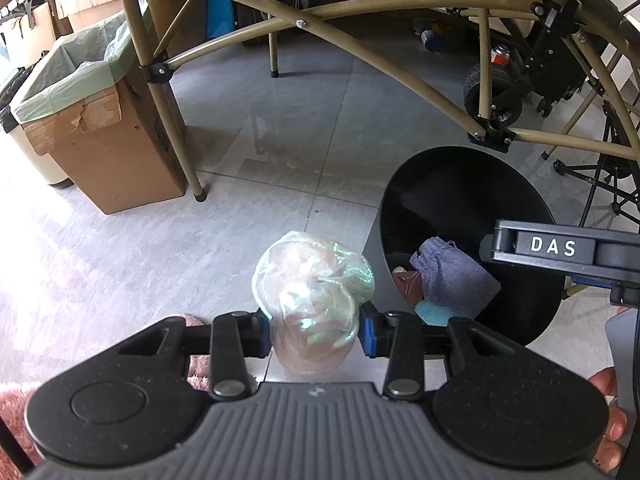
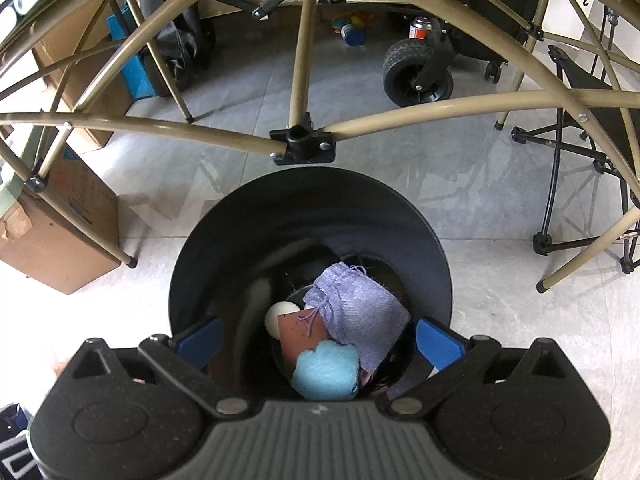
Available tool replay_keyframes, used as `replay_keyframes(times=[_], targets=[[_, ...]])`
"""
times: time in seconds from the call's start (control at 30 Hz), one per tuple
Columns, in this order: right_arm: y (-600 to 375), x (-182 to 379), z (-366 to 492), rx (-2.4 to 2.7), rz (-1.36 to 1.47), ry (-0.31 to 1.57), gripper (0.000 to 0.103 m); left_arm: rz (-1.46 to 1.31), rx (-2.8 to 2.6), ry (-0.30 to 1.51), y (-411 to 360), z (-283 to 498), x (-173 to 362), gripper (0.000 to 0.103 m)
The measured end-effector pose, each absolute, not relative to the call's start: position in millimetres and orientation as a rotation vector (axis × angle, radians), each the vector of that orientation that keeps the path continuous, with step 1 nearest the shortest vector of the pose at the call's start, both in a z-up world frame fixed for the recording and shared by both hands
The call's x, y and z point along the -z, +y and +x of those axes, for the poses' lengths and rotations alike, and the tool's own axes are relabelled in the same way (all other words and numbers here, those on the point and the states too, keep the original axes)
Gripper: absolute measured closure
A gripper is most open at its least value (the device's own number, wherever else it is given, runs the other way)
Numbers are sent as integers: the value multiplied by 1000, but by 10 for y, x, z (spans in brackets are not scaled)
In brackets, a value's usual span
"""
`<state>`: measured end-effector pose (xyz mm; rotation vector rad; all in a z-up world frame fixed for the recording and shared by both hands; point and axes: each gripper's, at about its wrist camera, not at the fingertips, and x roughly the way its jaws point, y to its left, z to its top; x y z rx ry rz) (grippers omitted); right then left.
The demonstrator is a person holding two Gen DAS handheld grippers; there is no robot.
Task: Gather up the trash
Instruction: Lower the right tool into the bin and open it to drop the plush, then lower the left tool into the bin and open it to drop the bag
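Now L fingers [image 1: 314, 330] clamped on iridescent wad [image 1: 314, 300] beside bin [image 1: 460, 168]; R fingers [image 2: 318, 340] wide open, empty, w/ table frame [image 2: 304, 146] beyond.

— What stood around on the grey tiled floor [image 1: 312, 152]?

— A tan folding frame [image 2: 304, 144] of metal tubes arched across both views. Left of it sat a cardboard box [image 1: 108, 152] lined with a pale green bag [image 1: 76, 68].

— And farther back?

— A black cart wheel [image 2: 418, 76] rested on the floor, with a red and white can [image 2: 420, 28] just behind it. A blue panel [image 2: 136, 60] leaned near more cardboard. At the right stood a folded black chair [image 2: 588, 160], and a pink fuzzy rug [image 1: 16, 400] showed at the lower left.
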<state>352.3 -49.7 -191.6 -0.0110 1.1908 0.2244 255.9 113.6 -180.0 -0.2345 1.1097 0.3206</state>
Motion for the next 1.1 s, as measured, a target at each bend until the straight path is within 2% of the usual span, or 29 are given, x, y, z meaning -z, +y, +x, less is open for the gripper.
replay_keyframes(times=[0.47,1.1], targets=[[-889,1751,3497,-178,43,1148,0,-182,-277,1107,869,2637,1777,63],[-1909,1615,3474,-40,196,1080,0,-121,-150,1103,234,2986,1709,63]])
